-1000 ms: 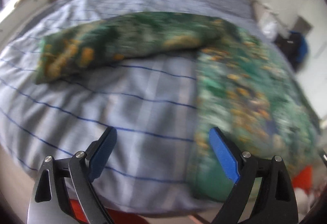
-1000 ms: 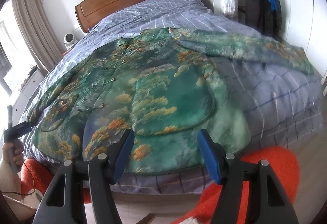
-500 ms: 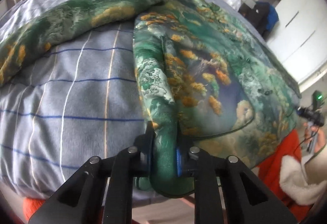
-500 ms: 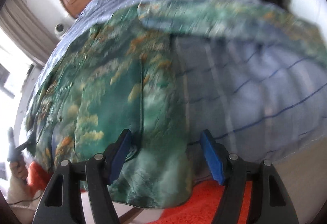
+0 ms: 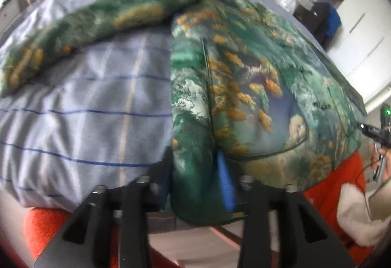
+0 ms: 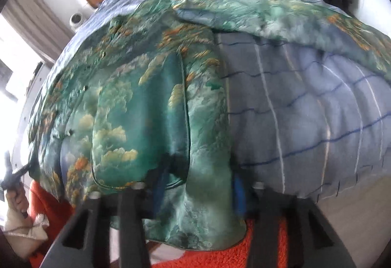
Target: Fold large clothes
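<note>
Green satin jacket with orange cloud print (image 5: 244, 87) lies spread on the blue-striped grey duvet (image 5: 85, 101), filling centre and right of the left view. The left gripper (image 5: 195, 170) is clamped on its bottom hem corner; the right gripper (image 6: 198, 192) has hem fabric between its fingers (motion blur; I cannot tell whether it has closed). Risk: slippery satin may pull free when lifted, or the duvet may get pinched too.
</note>
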`<state>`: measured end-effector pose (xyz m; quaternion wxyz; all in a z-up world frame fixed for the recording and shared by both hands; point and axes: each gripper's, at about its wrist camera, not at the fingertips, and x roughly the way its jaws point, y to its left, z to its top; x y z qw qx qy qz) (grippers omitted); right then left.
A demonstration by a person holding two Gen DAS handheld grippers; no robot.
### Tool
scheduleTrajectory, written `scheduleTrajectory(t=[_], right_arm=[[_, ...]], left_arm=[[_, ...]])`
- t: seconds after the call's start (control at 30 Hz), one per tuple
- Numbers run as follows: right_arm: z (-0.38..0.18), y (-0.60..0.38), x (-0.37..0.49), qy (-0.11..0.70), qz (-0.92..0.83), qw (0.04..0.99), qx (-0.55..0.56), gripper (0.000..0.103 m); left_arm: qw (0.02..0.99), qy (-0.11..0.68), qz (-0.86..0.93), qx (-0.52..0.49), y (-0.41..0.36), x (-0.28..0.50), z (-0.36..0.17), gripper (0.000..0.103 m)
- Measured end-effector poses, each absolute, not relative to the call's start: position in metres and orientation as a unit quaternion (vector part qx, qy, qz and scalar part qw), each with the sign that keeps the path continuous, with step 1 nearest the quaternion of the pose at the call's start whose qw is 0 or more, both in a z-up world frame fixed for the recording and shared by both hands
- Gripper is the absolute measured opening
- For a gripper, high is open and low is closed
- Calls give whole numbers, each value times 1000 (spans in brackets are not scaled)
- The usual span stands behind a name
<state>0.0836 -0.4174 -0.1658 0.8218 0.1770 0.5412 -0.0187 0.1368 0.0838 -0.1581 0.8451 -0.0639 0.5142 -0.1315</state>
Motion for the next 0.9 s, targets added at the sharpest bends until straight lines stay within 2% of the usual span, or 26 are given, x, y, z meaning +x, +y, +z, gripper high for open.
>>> scheduleTrajectory(t=[0.03, 0.07, 0.1, 0.37, 0.67, 0.9], right_arm=[[-162, -419, 82, 534, -20, 825, 183, 55], [-155, -422, 77, 522, -23, 830, 193, 59], [-151, -424, 74, 515, -25, 834, 196, 63], [-115, -442, 64, 469, -70, 851, 224, 65], [-90, -403, 72, 443, -44, 877, 183, 70], [-97, -400, 80, 446, -43, 873, 193, 70]], left_arm=[[851, 505, -128, -62, 86, 133, -152, 68], [862, 488, -120, -59, 89, 130, -143, 81], [871, 475, -111, -57, 93, 127, -134, 87], [903, 420, -13, -86, 104, 135, -100, 95], [910, 408, 60, 48, 52, 141, -99, 99], [911, 403, 68, 58, 46, 141, -93, 99]])
